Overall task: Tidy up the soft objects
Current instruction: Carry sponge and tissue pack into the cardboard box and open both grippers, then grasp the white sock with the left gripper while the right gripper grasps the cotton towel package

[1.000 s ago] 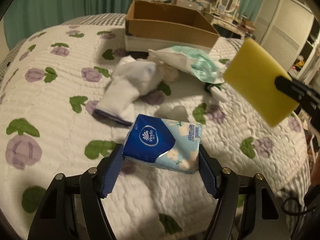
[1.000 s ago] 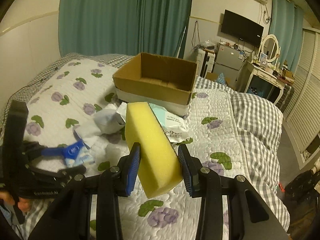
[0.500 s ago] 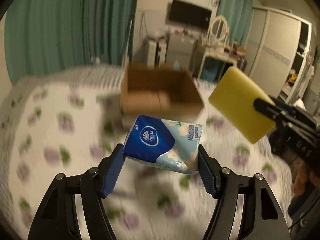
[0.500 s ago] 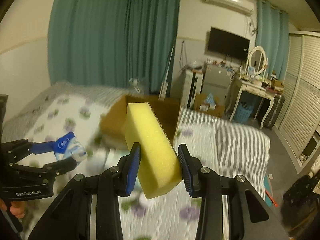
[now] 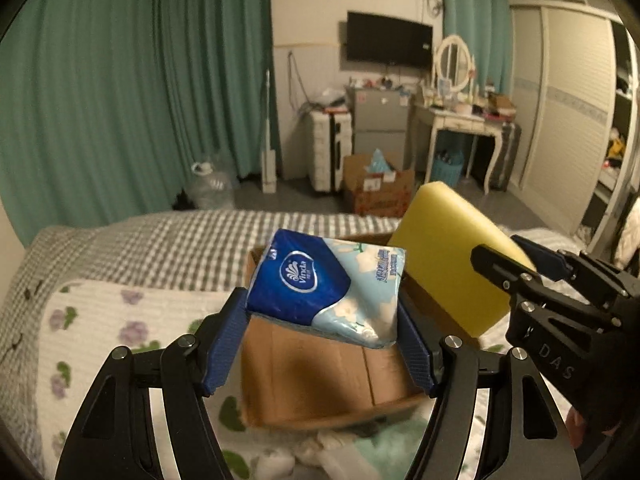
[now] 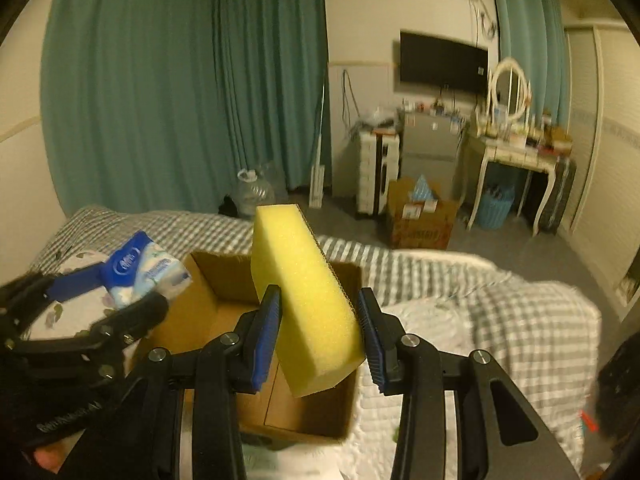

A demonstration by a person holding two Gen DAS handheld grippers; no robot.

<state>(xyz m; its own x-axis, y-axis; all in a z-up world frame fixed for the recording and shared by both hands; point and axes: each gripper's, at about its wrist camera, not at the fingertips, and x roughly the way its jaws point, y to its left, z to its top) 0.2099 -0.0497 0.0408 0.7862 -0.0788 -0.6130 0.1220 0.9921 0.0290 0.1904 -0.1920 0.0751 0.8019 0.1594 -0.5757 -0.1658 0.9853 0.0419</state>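
My left gripper (image 5: 322, 320) is shut on a blue and white tissue pack (image 5: 324, 286) and holds it above the open cardboard box (image 5: 308, 380) on the bed. My right gripper (image 6: 320, 320) is shut on a yellow sponge block (image 6: 304, 304) and holds it over the same box (image 6: 224, 324). The sponge also shows at the right of the left wrist view (image 5: 452, 256). The tissue pack shows at the left of the right wrist view (image 6: 146, 270). The box floor that I can see is bare.
The bed has a floral quilt (image 5: 120, 332) and a grey checked blanket (image 6: 500, 320). White cloth and a teal-printed packet (image 5: 320, 456) lie in front of the box. Beyond the bed stand a floor box (image 5: 376, 192), a dressing table (image 5: 460, 128) and green curtains (image 5: 140, 92).
Both grippers have risen and moved forward from over the quilt to above the open box. Each has kept its grip; the sponge and tissue pack are closer together.
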